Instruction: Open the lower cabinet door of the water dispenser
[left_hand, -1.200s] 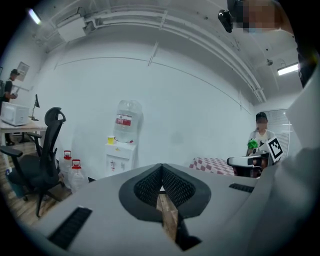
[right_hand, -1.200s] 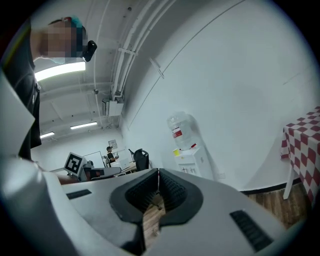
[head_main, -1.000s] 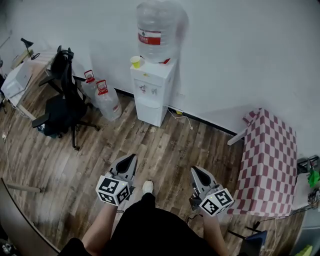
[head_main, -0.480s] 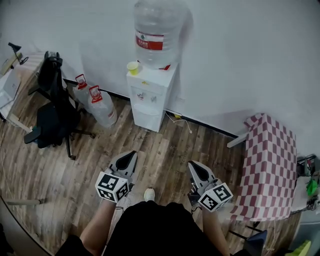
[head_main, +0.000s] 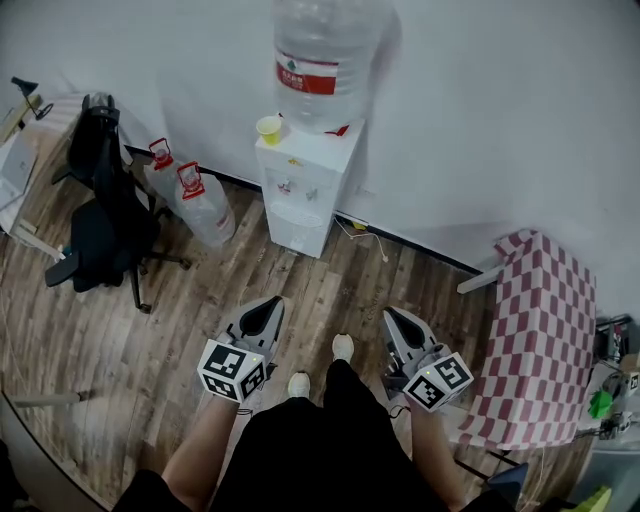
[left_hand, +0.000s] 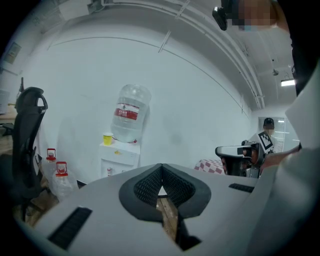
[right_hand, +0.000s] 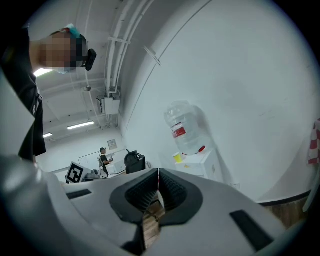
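Water dispenser (head_main: 303, 180): white, set against the wall, across the wooden floor (head_main: 330, 290) from the person; large bottle (head_main: 322, 55) on top, yellow cup (head_main: 269, 125) beside the bottle's base.
Lower cabinet door (head_main: 296, 228): appears closed, untouched.
Left tongs (head_main: 268, 308): pressed together, nothing between them, well apart from the dispenser.
Right tongs (head_main: 394, 320): likewise pressed together and empty, well apart from it.
Progress: none on the door itself; approach stage only, by my judgement.
Remaining: reach the dispenser, spread one pair of tongs, take the door's edge or handle, swing it open. Handle not discernible from here.
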